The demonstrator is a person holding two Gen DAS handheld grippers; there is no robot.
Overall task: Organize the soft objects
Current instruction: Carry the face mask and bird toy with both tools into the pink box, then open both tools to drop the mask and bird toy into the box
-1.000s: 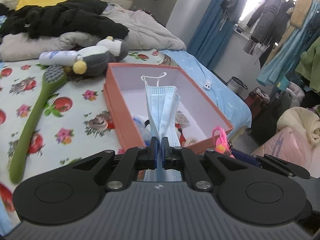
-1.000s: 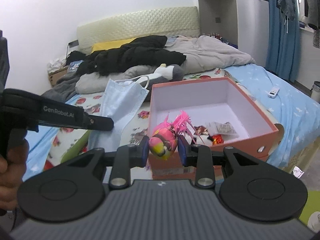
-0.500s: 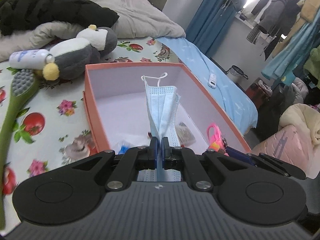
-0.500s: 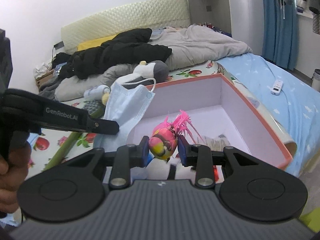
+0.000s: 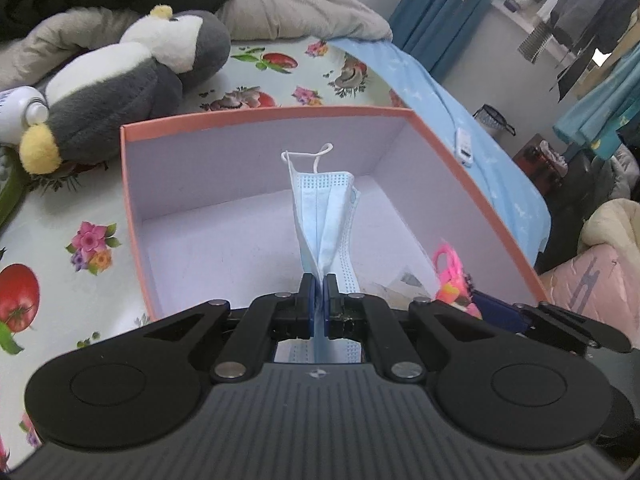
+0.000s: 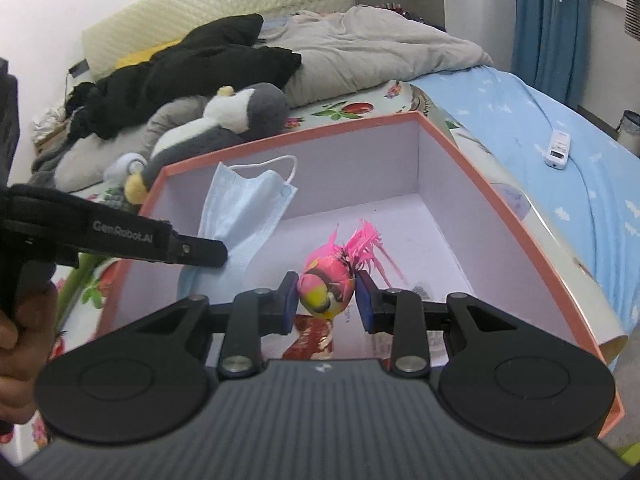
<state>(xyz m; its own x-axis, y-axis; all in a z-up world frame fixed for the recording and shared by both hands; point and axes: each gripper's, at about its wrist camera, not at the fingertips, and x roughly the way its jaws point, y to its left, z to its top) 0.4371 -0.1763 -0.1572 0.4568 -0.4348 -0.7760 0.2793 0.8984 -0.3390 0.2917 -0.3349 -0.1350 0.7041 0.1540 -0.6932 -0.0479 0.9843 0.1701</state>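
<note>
While the left gripper (image 5: 319, 280) pinches the face mask (image 5: 326, 216) over the box (image 5: 256, 114), the right gripper (image 6: 326, 294) clamps the pink toy (image 6: 328, 280) between its pads.

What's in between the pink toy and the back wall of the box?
Nothing: in the right wrist view, only bare box floor lies beyond the pink toy.

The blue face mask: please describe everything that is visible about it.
The face mask is a light blue pleated surgical type of thin non-woven-looking fabric, with white elastic ear loops. The left gripper pinches it edge-on near one end, folded and crumpled, so it sticks out past the fingertips above the inside of the orange box. Nothing else visibly touches it.
</note>
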